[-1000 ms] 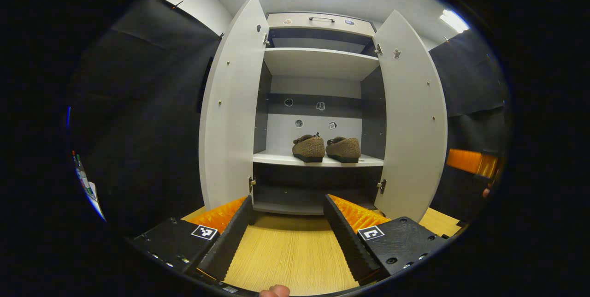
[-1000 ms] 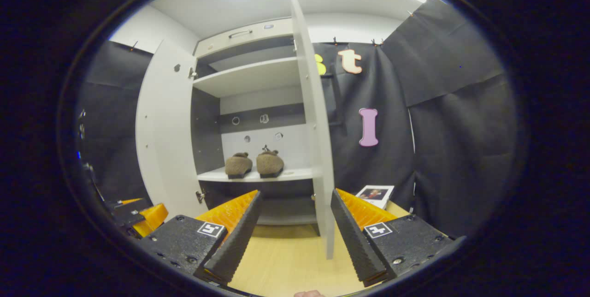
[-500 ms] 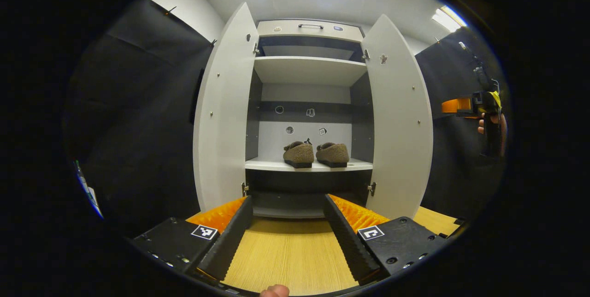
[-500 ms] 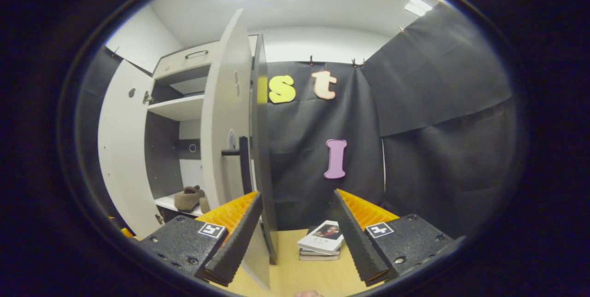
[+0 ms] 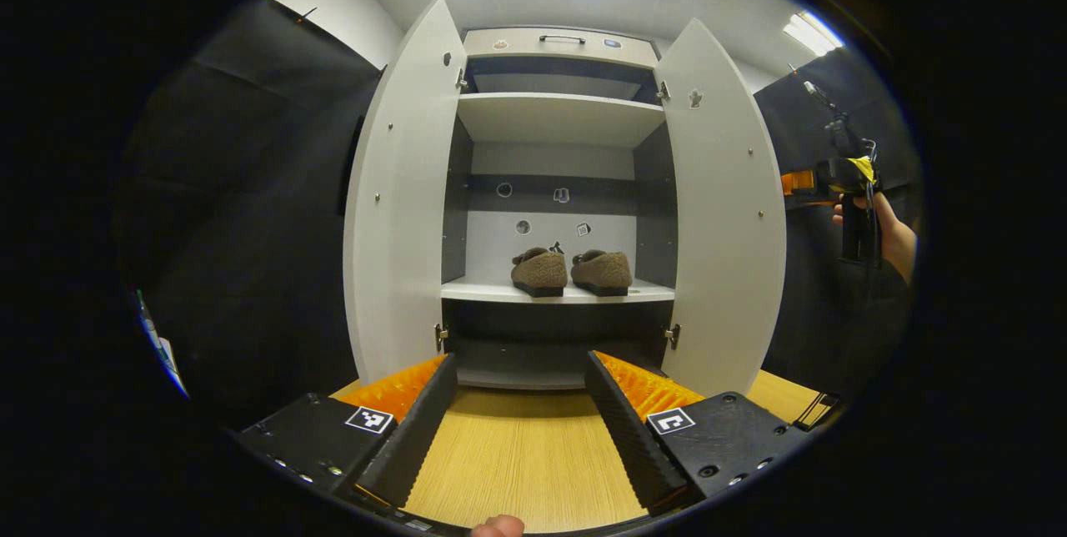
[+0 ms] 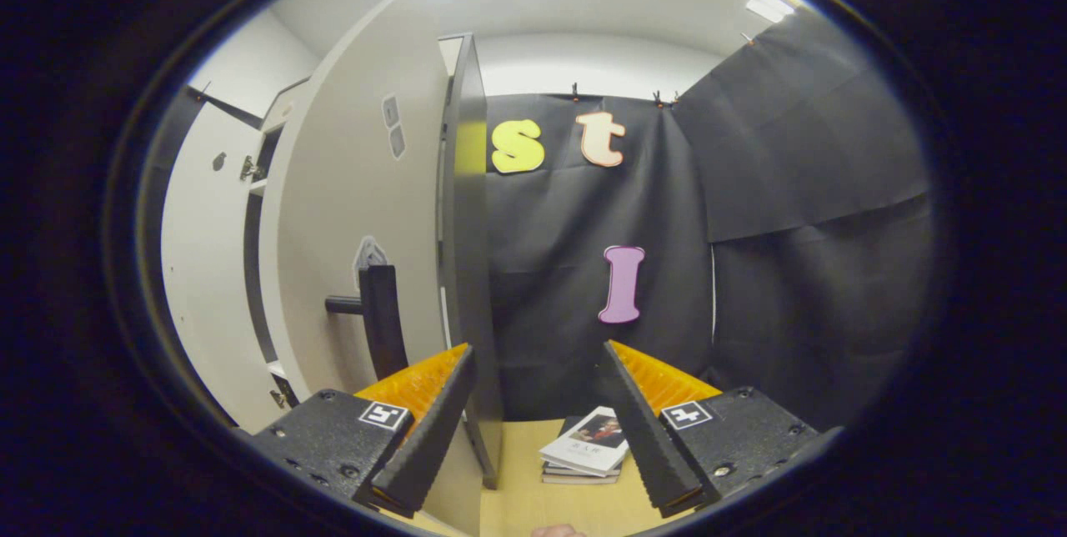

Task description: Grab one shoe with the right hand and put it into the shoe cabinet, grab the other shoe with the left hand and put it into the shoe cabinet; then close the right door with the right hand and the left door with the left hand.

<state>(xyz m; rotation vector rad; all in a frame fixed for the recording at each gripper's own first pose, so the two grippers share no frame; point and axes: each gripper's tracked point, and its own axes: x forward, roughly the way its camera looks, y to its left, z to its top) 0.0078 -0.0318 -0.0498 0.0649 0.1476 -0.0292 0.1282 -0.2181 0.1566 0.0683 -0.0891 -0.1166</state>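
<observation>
behind the open pale grey right door (image 6: 350,220) of the shoe cabinet (image 5: 558,116), the right tool (image 6: 533,420), fingers spread and empty, should press the outer panel near the black bar handle (image 6: 379,328) and swing it steadily shut over the two brown fuzzy shoes (image 5: 571,270) on the white shelf (image 5: 483,293), while the left tool (image 5: 521,424), also spread, waits clear above the light wooden table (image 5: 525,462).

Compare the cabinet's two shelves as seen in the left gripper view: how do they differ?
The lower shelf carries two brown shoes side by side; the upper shelf carries nothing. The lower shelf shows its top surface; the upper shelf shows its underside. Both are pale and span the cabinet between the open doors.
</observation>
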